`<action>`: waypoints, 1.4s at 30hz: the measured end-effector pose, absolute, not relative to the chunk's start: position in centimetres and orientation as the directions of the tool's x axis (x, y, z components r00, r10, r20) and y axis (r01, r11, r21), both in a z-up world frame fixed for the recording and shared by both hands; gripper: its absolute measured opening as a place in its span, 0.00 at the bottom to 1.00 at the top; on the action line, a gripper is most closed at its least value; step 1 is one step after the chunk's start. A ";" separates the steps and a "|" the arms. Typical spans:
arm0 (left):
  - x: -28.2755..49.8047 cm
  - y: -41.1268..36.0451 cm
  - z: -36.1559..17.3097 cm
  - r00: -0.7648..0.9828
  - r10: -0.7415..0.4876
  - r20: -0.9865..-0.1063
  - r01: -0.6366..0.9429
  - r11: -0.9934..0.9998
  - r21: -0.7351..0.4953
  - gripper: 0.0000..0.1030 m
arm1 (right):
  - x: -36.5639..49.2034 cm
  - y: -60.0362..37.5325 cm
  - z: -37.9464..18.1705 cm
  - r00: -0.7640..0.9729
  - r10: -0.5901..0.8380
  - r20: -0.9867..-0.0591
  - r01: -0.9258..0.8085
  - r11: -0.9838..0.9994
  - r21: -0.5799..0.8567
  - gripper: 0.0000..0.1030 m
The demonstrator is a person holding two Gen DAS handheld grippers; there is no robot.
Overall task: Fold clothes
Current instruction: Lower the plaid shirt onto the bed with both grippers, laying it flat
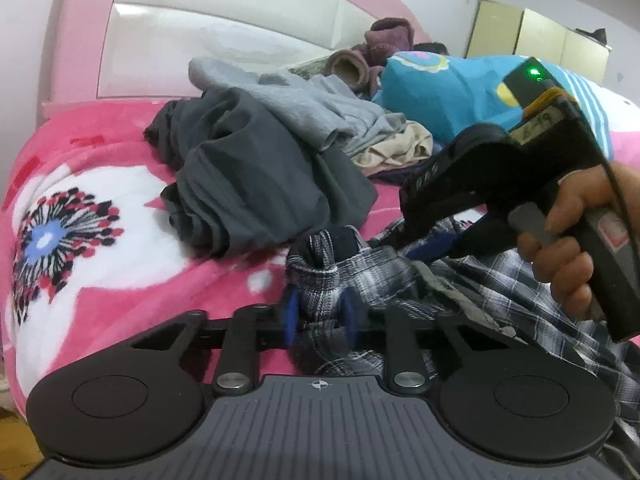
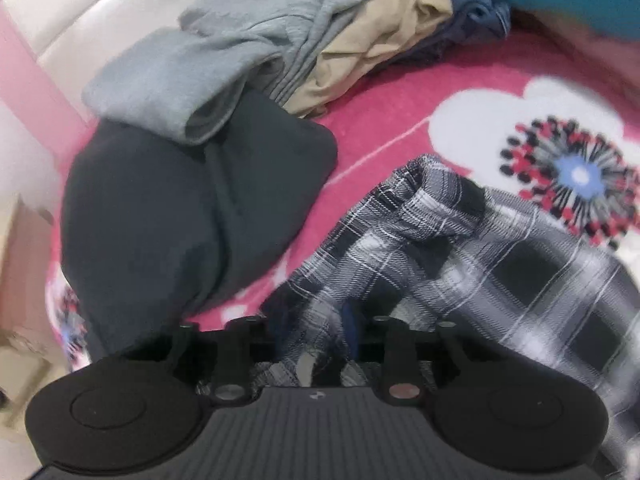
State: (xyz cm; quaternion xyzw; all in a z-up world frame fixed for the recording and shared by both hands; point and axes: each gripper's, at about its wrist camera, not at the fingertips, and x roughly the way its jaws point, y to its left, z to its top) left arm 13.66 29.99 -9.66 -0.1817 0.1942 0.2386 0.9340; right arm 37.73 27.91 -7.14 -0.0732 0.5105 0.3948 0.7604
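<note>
On the right gripper (image 1: 424, 240), a handwritten label (image 1: 538, 123) reads "6-19".

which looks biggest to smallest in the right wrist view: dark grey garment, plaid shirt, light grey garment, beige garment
1. Plaid shirt and dark grey garment: alike in apparent size, and the shirt lies nearest the camera, so no ranking between them.
2. Light grey garment.
3. Beige garment, partly covered.

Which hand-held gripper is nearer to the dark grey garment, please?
Left hand-held gripper, though narrowly: the dark grey garment lies just ahead-left. Right hand-held gripper sits farther right, on the plaid shirt.
</note>
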 end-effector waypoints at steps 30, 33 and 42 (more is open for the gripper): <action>12.9 32.3 -10.0 0.776 0.378 -0.505 -0.590 0.718 -0.370 0.20 | 41.9 22.8 -4.2 0.427 0.586 -0.689 -0.788 0.615 0.035 0.64; 13.1 32.1 -10.1 0.775 0.382 -0.504 -0.592 0.716 -0.368 0.17 | 42.7 23.2 -5.5 0.428 0.552 -0.716 -0.798 0.603 -0.012 0.64; 13.2 32.6 -9.3 0.780 0.420 -0.465 -0.610 0.679 -0.409 0.09 | 43.1 23.5 -5.1 0.470 0.588 -0.659 -0.819 0.568 -0.078 0.08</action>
